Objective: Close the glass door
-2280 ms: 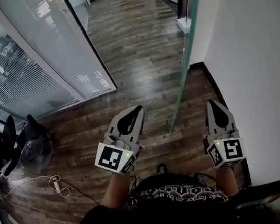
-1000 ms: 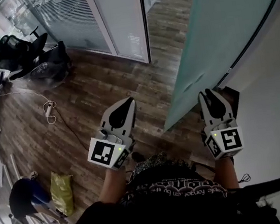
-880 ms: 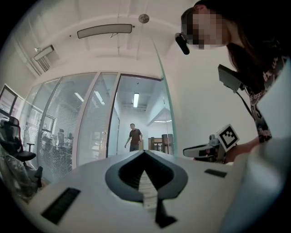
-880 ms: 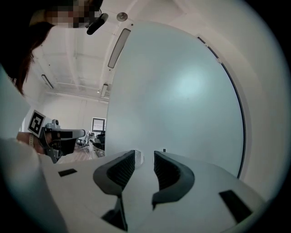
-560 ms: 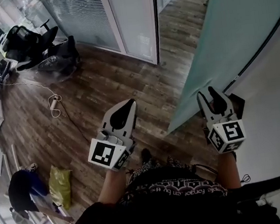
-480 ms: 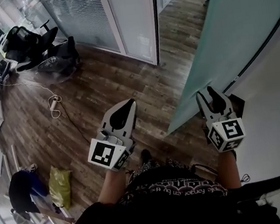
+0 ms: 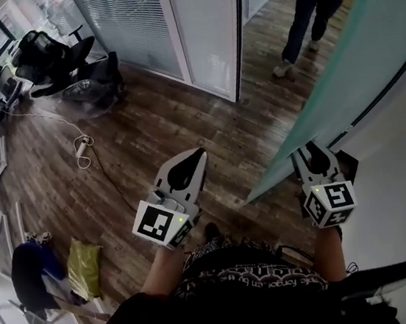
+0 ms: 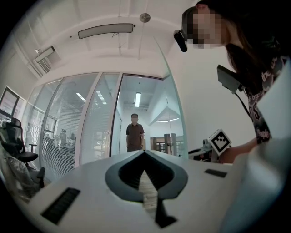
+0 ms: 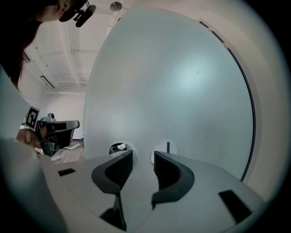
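Your glass door (image 7: 358,70) is a frosted, pale green panel with two round holes (image 9: 119,148) low in it. Its top and far edge run out of frame. Whether your right gripper (image 7: 311,152) touches the glass cannot be told. It faces the panel close up, jaws just opened and standing apart, nothing clamped between them. Your left gripper (image 7: 196,155), jaws together, hangs apart from the door, left of its lower corner.
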`<action>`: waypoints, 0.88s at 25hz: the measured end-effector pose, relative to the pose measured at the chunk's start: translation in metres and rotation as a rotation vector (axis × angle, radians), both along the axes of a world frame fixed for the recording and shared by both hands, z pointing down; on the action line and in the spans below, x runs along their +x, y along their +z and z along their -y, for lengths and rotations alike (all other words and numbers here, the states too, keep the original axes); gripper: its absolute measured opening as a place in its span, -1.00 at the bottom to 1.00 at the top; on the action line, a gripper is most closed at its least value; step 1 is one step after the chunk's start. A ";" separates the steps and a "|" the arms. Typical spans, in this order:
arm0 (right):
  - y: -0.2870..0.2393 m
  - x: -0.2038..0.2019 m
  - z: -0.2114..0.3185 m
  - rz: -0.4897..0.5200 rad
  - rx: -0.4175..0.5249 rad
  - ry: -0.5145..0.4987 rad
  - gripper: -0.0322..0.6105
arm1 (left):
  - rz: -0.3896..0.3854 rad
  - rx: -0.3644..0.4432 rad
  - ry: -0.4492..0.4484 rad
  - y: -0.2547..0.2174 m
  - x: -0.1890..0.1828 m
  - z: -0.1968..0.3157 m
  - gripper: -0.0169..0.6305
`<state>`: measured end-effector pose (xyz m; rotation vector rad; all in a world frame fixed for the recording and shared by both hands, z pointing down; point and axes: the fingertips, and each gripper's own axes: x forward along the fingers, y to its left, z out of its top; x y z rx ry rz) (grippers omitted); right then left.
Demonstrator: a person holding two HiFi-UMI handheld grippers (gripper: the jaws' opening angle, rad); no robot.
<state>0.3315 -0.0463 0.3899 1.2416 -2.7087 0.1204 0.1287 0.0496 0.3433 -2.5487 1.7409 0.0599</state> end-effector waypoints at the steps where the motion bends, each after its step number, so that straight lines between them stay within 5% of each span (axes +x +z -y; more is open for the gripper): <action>1: 0.000 -0.001 0.001 -0.005 0.004 0.000 -0.46 | -0.003 -0.002 -0.001 0.002 -0.002 0.000 -0.94; 22: -0.001 0.000 0.003 -0.006 0.014 0.068 -0.53 | -0.008 0.027 0.019 -0.008 -0.016 0.000 -0.94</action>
